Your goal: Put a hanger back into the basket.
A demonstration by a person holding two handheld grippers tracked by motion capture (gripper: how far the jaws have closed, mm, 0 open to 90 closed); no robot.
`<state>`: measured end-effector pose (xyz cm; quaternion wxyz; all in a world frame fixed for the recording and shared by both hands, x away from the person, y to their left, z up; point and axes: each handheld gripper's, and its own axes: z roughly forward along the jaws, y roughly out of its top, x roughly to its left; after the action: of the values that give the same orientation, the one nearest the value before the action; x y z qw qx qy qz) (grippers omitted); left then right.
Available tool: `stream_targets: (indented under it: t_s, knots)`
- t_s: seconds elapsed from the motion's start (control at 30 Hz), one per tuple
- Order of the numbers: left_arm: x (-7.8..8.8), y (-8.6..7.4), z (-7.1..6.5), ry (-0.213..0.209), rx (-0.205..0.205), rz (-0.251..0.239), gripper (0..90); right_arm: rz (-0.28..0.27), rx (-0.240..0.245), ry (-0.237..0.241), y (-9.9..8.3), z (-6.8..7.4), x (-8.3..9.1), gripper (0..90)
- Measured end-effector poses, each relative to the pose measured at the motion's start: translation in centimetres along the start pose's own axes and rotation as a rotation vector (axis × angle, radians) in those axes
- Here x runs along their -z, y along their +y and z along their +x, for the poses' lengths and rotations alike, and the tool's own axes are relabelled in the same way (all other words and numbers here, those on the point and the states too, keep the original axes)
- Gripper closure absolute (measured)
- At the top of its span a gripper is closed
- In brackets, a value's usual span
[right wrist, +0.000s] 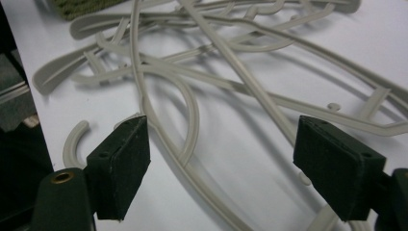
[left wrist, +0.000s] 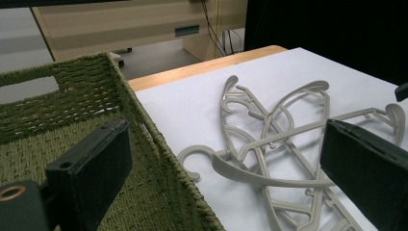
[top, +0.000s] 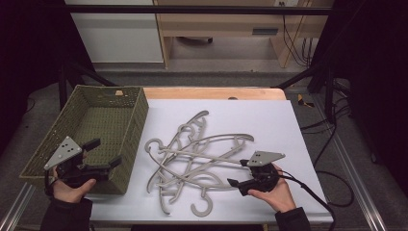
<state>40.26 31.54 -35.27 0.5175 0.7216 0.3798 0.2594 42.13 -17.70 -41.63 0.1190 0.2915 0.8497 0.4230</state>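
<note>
On the white-covered table (top: 269,120), a tangle of grey plastic hangers (top: 192,159) is lying just right of a green woven basket (top: 103,118), and I am working both claws over it from afar. My right claw (top: 236,173) is sitting low at the right edge of the heap, its jaws standing apart with nothing pinched; in the right gripper view the two black pads (right wrist: 122,163) are straddling several thin hanger arms (right wrist: 192,115) that are running between them on the sheet, touching neither pad as far as I can tell. My left claw (top: 103,153) is hovering over the basket's near right corner, jaws spread wide and gripping nothing; in the left gripper view one pad (left wrist: 96,163) is hanging above the basket's weave (left wrist: 57,110) while the other is hanging over the hangers (left wrist: 274,139) on the table beyond the rim. The hangers are lying crossed over one another, one hook (top: 202,207) curling toward the table's near edge. The basket is sitting at the table's left side, touching the white sheet's edge.
</note>
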Motion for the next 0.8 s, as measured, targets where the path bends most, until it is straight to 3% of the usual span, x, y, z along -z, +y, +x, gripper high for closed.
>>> stream_targets:
  t_s: [0.13,0.37,0.43,0.53,0.57,0.8]
  knots:
    - [0.0,0.0,0.0,0.000,-0.002,0.000,3.9,0.062,0.038,0.016,-0.1,0.6,-1.1,24.4]
    - [-0.1,0.0,-0.1,-0.002,-0.007,0.006,4.0,0.157,0.065,0.062,-0.5,1.3,-3.2,30.1]
    - [-0.1,0.0,-0.1,-0.003,-0.011,0.010,4.0,0.180,0.051,0.070,-0.6,1.4,-3.7,33.8]
    - [-0.1,0.0,-0.1,-0.003,-0.011,0.009,4.0,0.200,0.063,0.083,-0.6,1.5,-4.3,36.4]
    - [-0.1,0.0,-0.1,-0.004,-0.009,0.008,4.0,0.233,0.089,0.078,-0.6,1.6,-4.7,40.4]
    - [-0.3,0.0,-0.2,-0.007,-0.012,0.015,4.1,0.308,0.105,0.100,-1.0,1.3,-6.1,49.2]
